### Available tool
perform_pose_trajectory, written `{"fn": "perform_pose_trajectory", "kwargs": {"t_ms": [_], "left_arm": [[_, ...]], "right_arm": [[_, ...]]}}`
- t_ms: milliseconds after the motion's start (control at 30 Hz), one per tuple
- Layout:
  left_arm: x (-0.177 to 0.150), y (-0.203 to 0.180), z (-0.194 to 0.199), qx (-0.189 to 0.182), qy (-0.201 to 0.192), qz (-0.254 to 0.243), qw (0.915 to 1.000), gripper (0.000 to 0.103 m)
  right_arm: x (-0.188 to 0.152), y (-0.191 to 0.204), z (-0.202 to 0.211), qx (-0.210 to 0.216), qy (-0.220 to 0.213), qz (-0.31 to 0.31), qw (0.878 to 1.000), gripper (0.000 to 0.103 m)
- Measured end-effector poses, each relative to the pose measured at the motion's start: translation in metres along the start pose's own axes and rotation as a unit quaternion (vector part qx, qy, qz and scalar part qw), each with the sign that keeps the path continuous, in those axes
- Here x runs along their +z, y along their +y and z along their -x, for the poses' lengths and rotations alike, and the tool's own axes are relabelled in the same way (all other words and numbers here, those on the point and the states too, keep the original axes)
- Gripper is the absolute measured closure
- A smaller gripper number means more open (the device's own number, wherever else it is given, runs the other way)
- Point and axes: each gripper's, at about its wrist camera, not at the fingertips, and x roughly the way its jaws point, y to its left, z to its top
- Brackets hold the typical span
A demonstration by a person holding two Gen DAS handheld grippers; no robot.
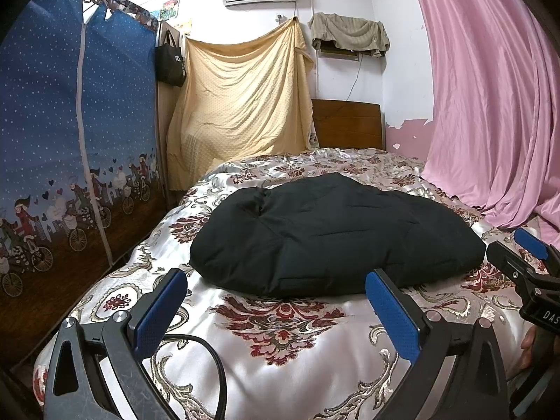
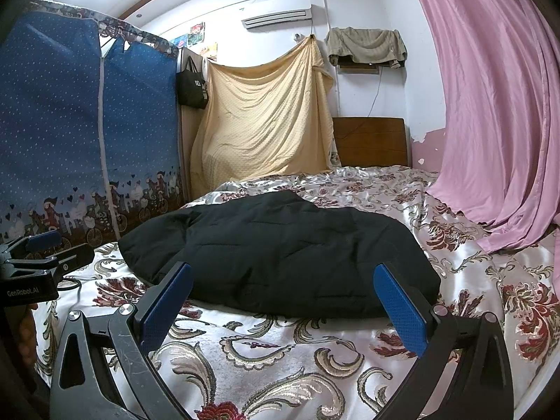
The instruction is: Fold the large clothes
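A black padded jacket (image 1: 329,234) lies folded into a thick bundle on the bed; it also shows in the right wrist view (image 2: 280,255). My left gripper (image 1: 276,280) is open and empty, held just in front of the bundle's near edge. My right gripper (image 2: 283,273) is open and empty, also just short of the bundle's near edge. The right gripper shows at the right edge of the left wrist view (image 1: 525,255), and the left gripper at the left edge of the right wrist view (image 2: 38,252).
The bed has a shiny floral bedspread (image 1: 280,332). A blue fabric wardrobe (image 1: 70,140) stands along the left. A pink curtain (image 1: 490,105) hangs on the right and reaches the bed. A yellow sheet (image 1: 241,101) and wooden headboard (image 1: 346,122) are behind. A black cable (image 1: 213,360) lies near me.
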Motion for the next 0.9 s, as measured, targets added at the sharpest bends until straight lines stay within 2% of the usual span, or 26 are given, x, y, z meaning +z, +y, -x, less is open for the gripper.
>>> {"fn": "perform_pose_trajectory", "kwargs": {"t_ms": [900], "left_arm": [[-0.0027, 0.0001, 0.0004, 0.002, -0.001, -0.002, 1.0000, 0.000]], "right_arm": [[-0.0025, 0.0002, -0.0004, 0.003, 0.003, 0.003, 1.000, 0.001]]}}
